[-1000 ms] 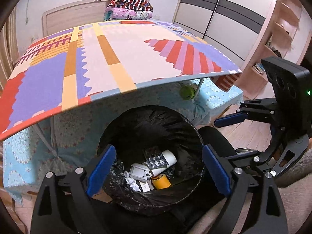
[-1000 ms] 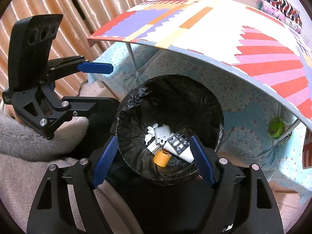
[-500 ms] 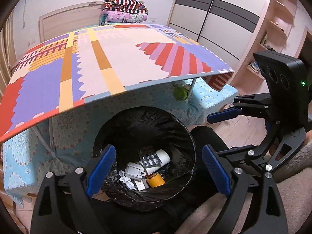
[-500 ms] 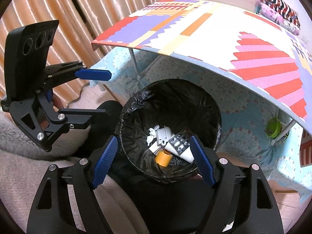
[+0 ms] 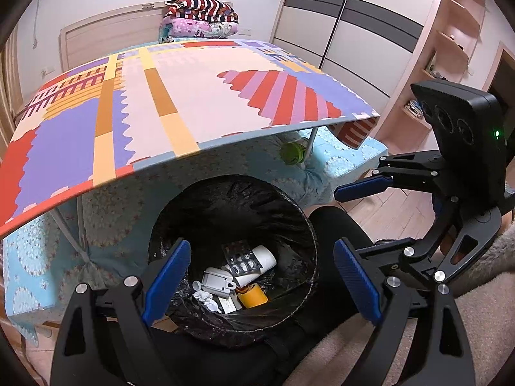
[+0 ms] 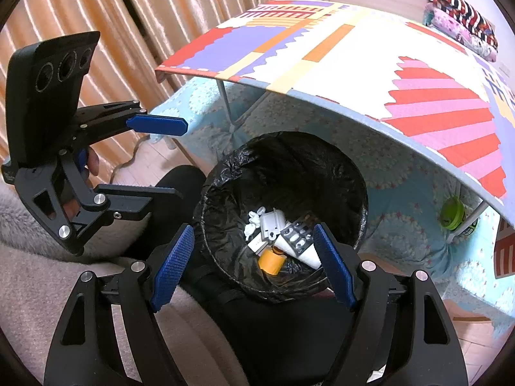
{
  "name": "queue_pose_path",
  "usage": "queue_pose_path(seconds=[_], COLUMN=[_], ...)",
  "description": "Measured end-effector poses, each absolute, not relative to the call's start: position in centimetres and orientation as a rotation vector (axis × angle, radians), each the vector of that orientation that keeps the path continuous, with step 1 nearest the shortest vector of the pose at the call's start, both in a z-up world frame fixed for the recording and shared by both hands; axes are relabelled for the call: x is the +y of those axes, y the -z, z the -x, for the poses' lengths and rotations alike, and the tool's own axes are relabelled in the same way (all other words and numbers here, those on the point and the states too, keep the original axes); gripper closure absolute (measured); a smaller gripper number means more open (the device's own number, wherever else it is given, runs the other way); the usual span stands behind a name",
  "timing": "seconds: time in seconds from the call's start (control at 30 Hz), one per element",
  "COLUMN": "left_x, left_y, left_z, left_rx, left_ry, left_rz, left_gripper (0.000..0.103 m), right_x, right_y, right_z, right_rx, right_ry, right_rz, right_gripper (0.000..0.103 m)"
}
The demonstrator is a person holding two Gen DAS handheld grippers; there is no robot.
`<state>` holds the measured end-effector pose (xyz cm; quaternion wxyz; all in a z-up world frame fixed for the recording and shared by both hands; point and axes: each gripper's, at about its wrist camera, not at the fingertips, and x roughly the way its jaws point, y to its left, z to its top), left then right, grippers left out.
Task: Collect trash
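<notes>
A round bin with a black liner (image 5: pixel 299 225) (image 6: pixel 347 167) stands below the table edge. Inside lie a white tube (image 5: pixel 262 257), a grey blister pack (image 5: pixel 241 257) (image 6: pixel 297 234), a white plastic piece (image 5: pixel 217 281) (image 6: pixel 270 222), an orange cap (image 5: pixel 252 296) (image 6: pixel 272 262) and crumpled white paper (image 5: pixel 204 299). My left gripper (image 5: pixel 257 281) is open and empty above the bin's near rim. My right gripper (image 6: pixel 254 263) is open and empty above the bin. Each gripper shows in the other's view, the right (image 5: pixel 363 189) and the left (image 6: pixel 154 125).
A low table with a colourful foam mat (image 5: pixel 180 96) (image 6: pixel 354 51) overhangs the bin, over a blue patterned bed cover (image 5: pixel 48 257). A green object (image 5: pixel 291 152) (image 6: pixel 452 214) lies under the table. Folded bedding (image 5: pixel 199 17), wardrobe doors (image 5: pixel 354 25), shelves (image 5: pixel 450 48) and curtains (image 6: pixel 112 32) surround.
Both grippers have lifted and drawn back from the bin, so more of the table top shows. Both stayed open and empty. The trash in the bin has not moved.
</notes>
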<state>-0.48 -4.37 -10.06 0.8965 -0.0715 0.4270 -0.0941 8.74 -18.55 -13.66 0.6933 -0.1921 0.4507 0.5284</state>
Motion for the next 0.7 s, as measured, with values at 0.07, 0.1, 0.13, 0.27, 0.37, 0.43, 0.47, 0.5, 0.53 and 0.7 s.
queue_pose_path(seconds=[0.07, 0.1, 0.13, 0.27, 0.37, 0.43, 0.47, 0.5, 0.53, 0.7], left_x=[-4.38, -4.43, -4.44, -4.61, -4.69, -4.69, -4.67, -4.65, -4.67, -4.65], left_y=[10.07, 10.07, 10.08, 10.19, 10.22, 10.25, 10.29, 10.32, 10.36, 10.39], left_z=[0.50, 0.54, 0.49, 0.35, 0.31, 0.31, 0.31, 0.29, 0.28, 0.32], left_rx=[0.884, 0.883, 0.884, 0.893, 0.894, 0.892, 0.891, 0.891, 0.892, 0.892], left_ry=[0.195, 0.196, 0.194, 0.185, 0.185, 0.190, 0.194, 0.197, 0.197, 0.192], left_rz=[0.150, 0.151, 0.148, 0.139, 0.141, 0.143, 0.146, 0.148, 0.148, 0.148], left_gripper=[0.016, 0.016, 0.016, 0.016, 0.016, 0.016, 0.016, 0.016, 0.016, 0.016], right_x=[-18.57, -18.54, -18.56, -18.51, -18.42, -18.43, -18.42, -18.42, -18.42, -18.34], right_y=[13.64, 13.63, 13.62, 13.61, 13.62, 13.61, 13.59, 13.60, 13.58, 13.31], right_z=[-8.72, -8.70, -8.70, -8.64, -8.56, -8.57, -8.55, -8.58, -8.58, -8.38], right_rx=[1.004, 1.003, 1.003, 1.004, 1.005, 1.004, 1.004, 1.004, 1.002, 0.993], right_ry=[-1.184, -1.185, -1.186, -1.187, -1.187, -1.186, -1.187, -1.187, -1.187, -1.194], right_rz=[0.427, 0.429, 0.429, 0.428, 0.429, 0.430, 0.430, 0.429, 0.429, 0.430], right_gripper=[0.027, 0.027, 0.027, 0.027, 0.027, 0.027, 0.027, 0.027, 0.027, 0.027])
